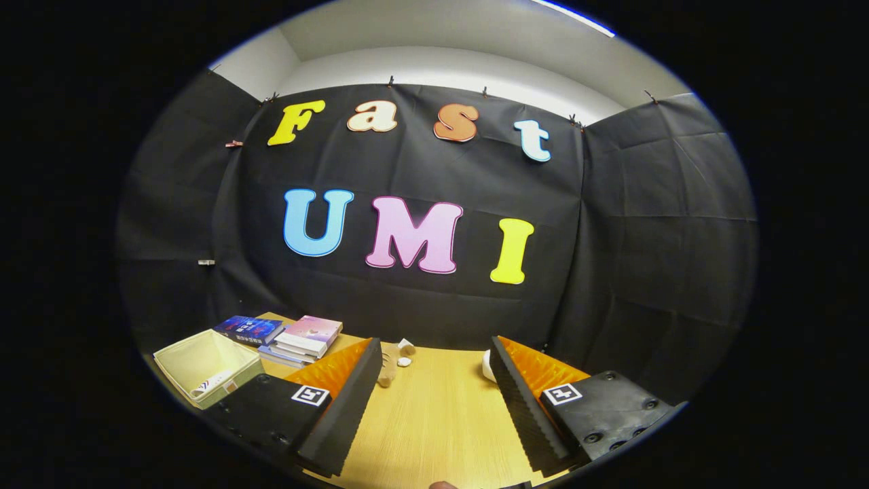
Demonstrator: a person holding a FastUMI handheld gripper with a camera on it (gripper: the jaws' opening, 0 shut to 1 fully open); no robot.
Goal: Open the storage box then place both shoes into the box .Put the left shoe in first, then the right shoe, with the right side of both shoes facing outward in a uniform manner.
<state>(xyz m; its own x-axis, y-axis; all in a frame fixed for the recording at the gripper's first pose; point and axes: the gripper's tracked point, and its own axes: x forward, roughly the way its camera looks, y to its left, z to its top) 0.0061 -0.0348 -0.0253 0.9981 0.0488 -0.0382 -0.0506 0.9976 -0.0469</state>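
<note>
My gripper is open and held above a light wooden table, with only bare tabletop between its fingers. An open-topped beige box stands on the table to the left of the left finger, with a small white item lying on its floor. The right finger partly covers a white object at the table's far side; I cannot tell what that object is.
A stack of books and a blue book lie beyond the beige box at the table's back left. A small brown plush toy with white bits sits just past the left fingertip. The black cloth wall closes off the table's far edge.
</note>
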